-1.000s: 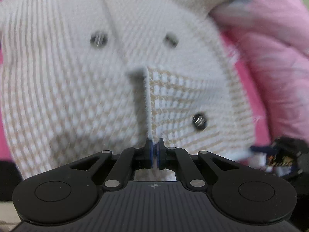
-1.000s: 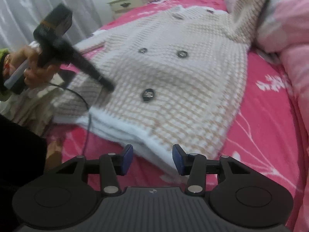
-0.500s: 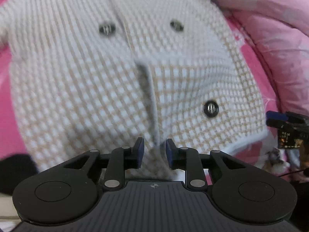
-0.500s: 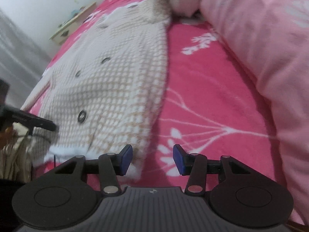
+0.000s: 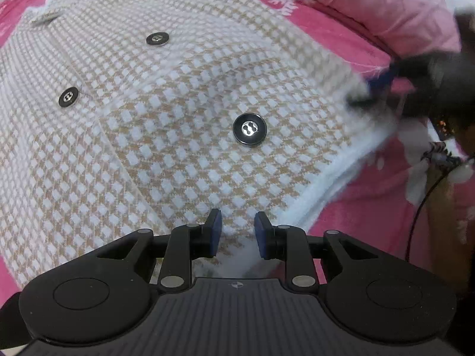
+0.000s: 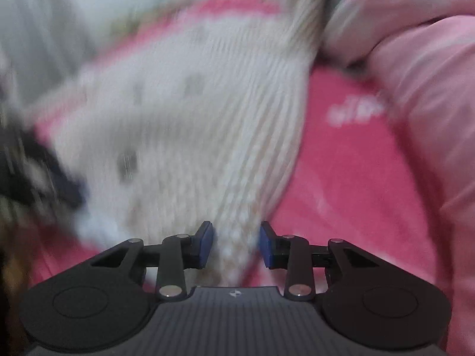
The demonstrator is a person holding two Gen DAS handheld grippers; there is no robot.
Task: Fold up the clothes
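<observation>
Left wrist: left gripper (image 5: 236, 233) parted over coat (image 5: 178, 136) hem | right gripper (image 6: 236, 244) closing astride hem

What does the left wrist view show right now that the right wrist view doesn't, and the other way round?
Left wrist only: sharp detail of the coat, its nearest button crisp, and the left gripper open above the hem.

Right wrist only: a heavily blurred frame, with the right gripper closing, the coat's edge between its fingers, not yet pinched, and grey curtain behind.

Both: the coat on the pink sheet, beside the pale pink duvet.
</observation>
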